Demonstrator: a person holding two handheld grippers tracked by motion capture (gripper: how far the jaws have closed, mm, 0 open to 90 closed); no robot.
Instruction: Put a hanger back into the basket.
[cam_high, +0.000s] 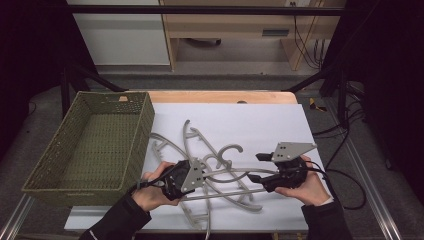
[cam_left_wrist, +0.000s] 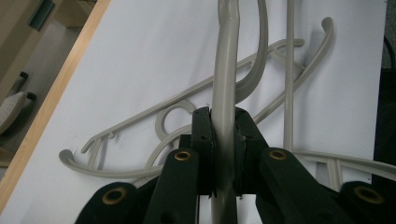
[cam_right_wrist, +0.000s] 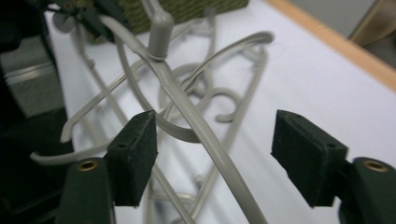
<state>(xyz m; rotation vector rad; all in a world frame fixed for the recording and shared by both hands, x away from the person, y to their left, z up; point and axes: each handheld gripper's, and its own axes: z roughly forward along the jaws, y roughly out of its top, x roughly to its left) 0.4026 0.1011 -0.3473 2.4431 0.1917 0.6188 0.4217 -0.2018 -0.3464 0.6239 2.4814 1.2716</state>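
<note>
White sheet (cam_high: 260, 120) over a wooden table, dark surrounds, cabinets beyond. Item one: woven green basket (cam_high: 50, 165) at the table's left edge, nothing visible inside it. Item two: a tangle of grey plastic hangers (cam_high: 220, 165) lying on the sheet between the two hands, hooks and arms interlocked; the exact count is hard to tell, perhaps three or four. Item three: left gripper (cam_left_wrist: 223, 154), clenched on the bar of one hanger (cam_left_wrist: 226, 79), pads pressing it from both sides, the rest of the heap beneath and beyond. Item four: right gripper (cam_right_wrist: 215, 158), jaws released and standing wide; a hanger arm (cam_right_wrist: 205, 135) runs through the gap, close to the left-hand pad (cam_right_wrist: 135, 154), with no squeeze on it. Progress, by judgement: early. One hanger is gripped but remains caught in the pile, none has reached the basket; separating it, carrying it over and repeating for the others all remain.
</note>
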